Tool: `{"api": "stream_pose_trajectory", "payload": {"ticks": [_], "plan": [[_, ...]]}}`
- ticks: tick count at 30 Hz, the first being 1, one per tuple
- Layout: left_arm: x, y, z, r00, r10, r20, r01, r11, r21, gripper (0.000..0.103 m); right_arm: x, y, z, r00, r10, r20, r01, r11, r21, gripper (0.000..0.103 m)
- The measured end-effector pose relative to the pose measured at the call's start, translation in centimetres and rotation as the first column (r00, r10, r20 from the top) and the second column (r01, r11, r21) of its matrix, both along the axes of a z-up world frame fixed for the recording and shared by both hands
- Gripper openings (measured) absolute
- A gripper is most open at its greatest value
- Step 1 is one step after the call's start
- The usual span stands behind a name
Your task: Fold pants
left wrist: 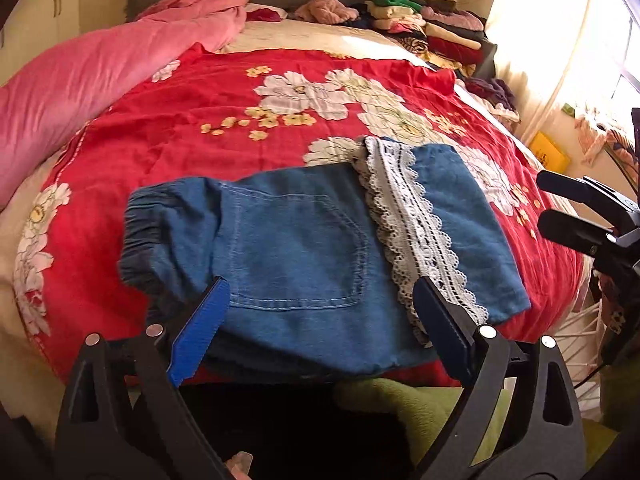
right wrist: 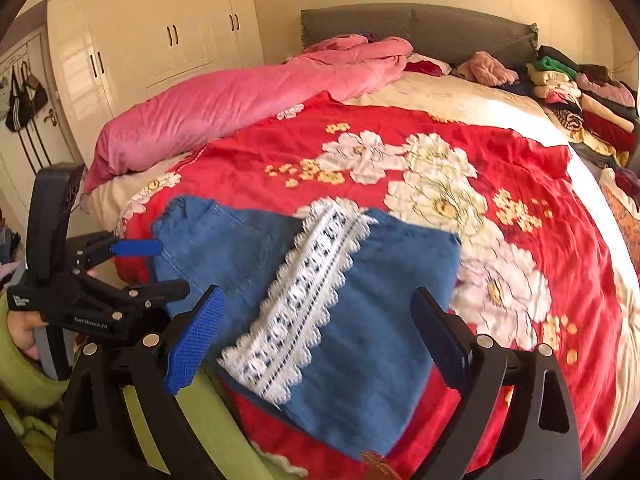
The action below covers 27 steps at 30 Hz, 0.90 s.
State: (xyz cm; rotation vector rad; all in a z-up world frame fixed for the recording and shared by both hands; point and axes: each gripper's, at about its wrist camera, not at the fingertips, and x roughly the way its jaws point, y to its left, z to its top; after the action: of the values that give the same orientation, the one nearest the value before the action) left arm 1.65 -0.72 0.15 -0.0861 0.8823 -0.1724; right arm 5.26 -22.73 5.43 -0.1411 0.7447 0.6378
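**Soft denim, lace hem, and two empty grippers**

The pants lie near the front edge of the bed, on a red floral bedspread — blue denim, already doubled over so that a leg end trimmed with white lace rests on top of the seat, next to a stitched back pocket. The elastic waistband bunches at the left end. The cloth looks light and limp rather than stiff; it should drape and sag when lifted, so a pinch through all layers at a folded edge or corner will likely hold better than a grab in the middle. The lace looks delicate and open-worked, and a finger tip could snag in it — the plain denim beside it seems the safer hold.

The left gripper hovers over the near edge of the pants, fingers spread wide, pinching nothing. The right gripper is likewise spread and empty, above the lace end.

Small white lettering on the left gripper's body, seen from the right wrist, appears to read "GenRobot.AI"; a second label there is too small to read.

Beyond lie a pink duvet and stacked clothes.
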Motion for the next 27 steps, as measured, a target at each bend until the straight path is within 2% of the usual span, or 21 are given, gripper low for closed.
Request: {"api": "stream_pose_trajectory", "payload": {"ticks": [4,9,13,15,18,20,22,24,25,26,27], "plan": [[-0.4,2.0,0.2,0.999,0.046,0.007,-0.046,0.999,-0.018,0.093,0.7,1.6,0.6,1.0,0.029,-0.003,-0.029,1.0,-0.005,0.093],[-0.7,6.0,0.3,0.989,0.148,0.007,-0.147,0.988,-0.046,0.093,1.9,4.6,0.8,0.996,0.087,-0.007,-0.087,0.996,-0.022,0.093],[-0.7,9.6,-1.1,0.969,0.242,-0.056,-0.246,0.967,-0.068,0.093,3.1,8.1,0.8,0.985,0.17,-0.025,-0.17,0.985,-0.034,0.093],[-0.7,11.0,-2.0,0.959,0.268,-0.095,-0.277,0.955,-0.103,0.093,3.7,9.8,0.7,0.976,0.214,-0.04,-0.216,0.976,-0.033,0.093],[-0.7,11.6,-2.5,0.959,0.265,-0.103,-0.278,0.951,-0.138,0.093,4.8,12.8,0.3,0.957,0.279,-0.081,-0.283,0.959,-0.035,0.093],[-0.6,11.6,-2.8,0.961,0.254,-0.109,-0.269,0.949,-0.163,0.086,5.5,14.8,-0.2,0.94,0.323,-0.109,-0.329,0.943,-0.041,0.093],[-0.6,11.2,-2.9,0.966,0.236,-0.107,-0.252,0.95,-0.184,0.07,6.1,16.5,-0.6,0.927,0.353,-0.128,-0.361,0.931,-0.05,0.093],[-0.5,10.8,-3.1,0.969,0.221,-0.107,-0.238,0.951,-0.195,0.06,6.8,18.7,-1.2,0.905,0.393,-0.164,-0.406,0.912,-0.051,0.093],[-0.5,10.6,-3.2,0.972,0.209,-0.106,-0.227,0.953,-0.2,0.049,7.0,19.3,-1.4,0.899,0.403,-0.174,-0.417,0.908,-0.051,0.093],[-0.5,10.4,-3.3,0.975,0.191,-0.113,-0.213,0.951,-0.223,0.042,7.4,20.2,-1.8,0.887,0.42,-0.194,-0.436,0.898,-0.052,0.093],[-0.5,10.2,-3.5,0.976,0.18,-0.122,-0.205,0.949,-0.24,0.039,7.7,21.0,-2.2,0.88,0.429,-0.206,-0.447,0.893,-0.054,0.093]]}}
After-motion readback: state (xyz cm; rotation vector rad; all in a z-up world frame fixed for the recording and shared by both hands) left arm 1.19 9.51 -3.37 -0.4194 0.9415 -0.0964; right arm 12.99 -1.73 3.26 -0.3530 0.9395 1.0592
